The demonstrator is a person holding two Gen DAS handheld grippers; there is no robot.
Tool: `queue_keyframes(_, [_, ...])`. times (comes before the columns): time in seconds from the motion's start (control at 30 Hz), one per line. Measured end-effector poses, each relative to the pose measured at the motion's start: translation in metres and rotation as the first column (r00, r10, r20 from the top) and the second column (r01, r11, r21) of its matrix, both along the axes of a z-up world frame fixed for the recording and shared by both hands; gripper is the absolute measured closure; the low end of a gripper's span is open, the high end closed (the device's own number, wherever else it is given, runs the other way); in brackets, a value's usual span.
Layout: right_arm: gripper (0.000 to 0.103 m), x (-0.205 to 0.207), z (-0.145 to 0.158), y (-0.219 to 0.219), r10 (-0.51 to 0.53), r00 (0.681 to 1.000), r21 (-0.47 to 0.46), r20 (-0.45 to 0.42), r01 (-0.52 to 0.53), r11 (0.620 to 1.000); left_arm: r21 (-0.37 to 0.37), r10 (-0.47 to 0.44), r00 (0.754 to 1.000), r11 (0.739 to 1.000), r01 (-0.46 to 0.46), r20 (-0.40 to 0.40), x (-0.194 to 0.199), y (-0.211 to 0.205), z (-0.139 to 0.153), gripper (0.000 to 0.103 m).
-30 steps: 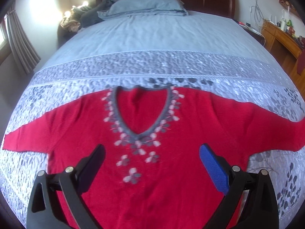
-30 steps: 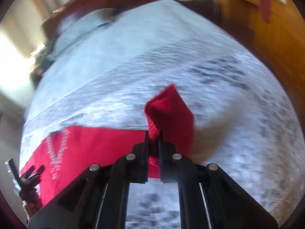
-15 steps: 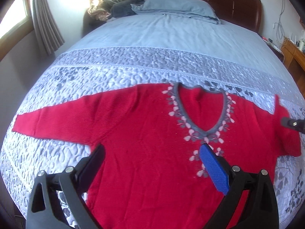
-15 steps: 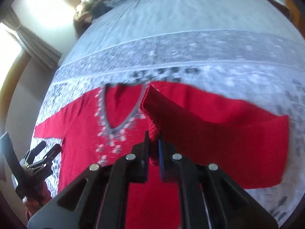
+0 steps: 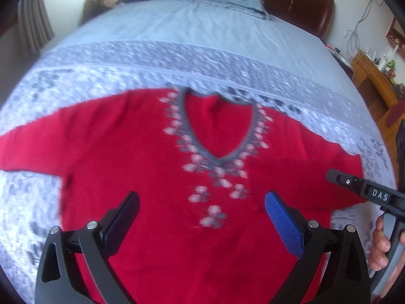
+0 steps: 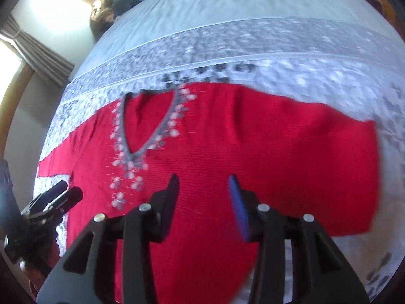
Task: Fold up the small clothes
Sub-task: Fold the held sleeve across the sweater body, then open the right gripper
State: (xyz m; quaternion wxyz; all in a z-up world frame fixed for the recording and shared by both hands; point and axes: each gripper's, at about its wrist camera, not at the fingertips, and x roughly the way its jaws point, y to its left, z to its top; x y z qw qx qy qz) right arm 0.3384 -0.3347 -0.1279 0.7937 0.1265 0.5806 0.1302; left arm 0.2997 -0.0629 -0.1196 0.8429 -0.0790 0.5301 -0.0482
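Right sleeve (image 6: 316, 167), pinched and airborne second ago, now lies folded across red knit V-neck sweater (image 6: 215, 152). My right gripper (image 6: 203, 200) jaws just opened partway, nothing between them; released so fold stays. Left gripper (image 5: 202, 217) wide, empty, hovering over sweater's front. Sweater flat on grey quilted bedspread (image 5: 177, 58); left sleeve (image 5: 45, 147) outstretched, unfolded.

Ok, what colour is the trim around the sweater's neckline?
Grey, edged with pale flowers, on the red sweater; clearest in the left wrist view.
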Motion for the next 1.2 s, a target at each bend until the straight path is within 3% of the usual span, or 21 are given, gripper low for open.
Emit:
queue_keyframes(0.13, [0.065,-0.03,0.007,-0.04,-0.032,0.999,-0.014,0.012,0.032,0.999,-0.129,-0.07,0.994,0.99,0.059,-0.087,0.015,-0.033,-0.017,0.005])
queue_keyframes(0.2, [0.066,-0.048,0.009,-0.052,-0.026,0.999,-0.026,0.036,0.027,0.999,-0.157,-0.09,0.991,0.985,0.073,-0.101,0.02,-0.044,-0.023,0.005])
queue_keyframes(0.3, [0.066,-0.079,0.012,-0.065,-0.017,0.996,-0.028,0.084,0.02,0.999,-0.165,-0.103,0.989,0.983,0.085,-0.107,0.029,-0.051,-0.031,0.005])
queue_keyframes(0.43, [0.066,-0.105,0.001,-0.076,-0.041,0.994,0.023,0.102,0.039,0.999,-0.12,-0.098,0.984,0.99,0.08,-0.15,0.033,-0.056,-0.043,0.005])
queue_keyframes(0.6, [0.07,-0.105,-0.019,-0.079,-0.049,0.996,0.041,0.081,0.046,0.998,-0.205,-0.132,0.97,0.975,0.09,-0.202,0.033,-0.06,-0.054,0.005])
queue_keyframes(0.77, [0.07,-0.105,-0.025,-0.075,-0.041,0.995,0.033,0.088,0.038,0.999,-0.25,-0.153,0.961,0.964,0.094,-0.229,0.043,-0.068,-0.066,0.023])
queue_keyframes(0.9, [0.07,-0.103,-0.026,-0.077,-0.048,0.995,0.035,0.09,0.045,0.998,-0.28,-0.154,0.958,0.956,0.082,-0.244,0.046,-0.067,-0.073,0.028])
queue_keyframes(1.07, [0.07,-0.103,-0.028,-0.08,-0.063,0.994,0.027,0.085,0.06,0.998,-0.285,-0.153,0.962,0.955,0.085,-0.227,0.047,-0.063,-0.069,0.06])
queue_keyframes(1.2, [0.07,-0.104,-0.027,-0.079,-0.06,0.994,0.018,0.094,0.059,0.998,-0.262,-0.146,0.959,0.962,0.081,-0.241,0.051,-0.062,-0.073,0.066])
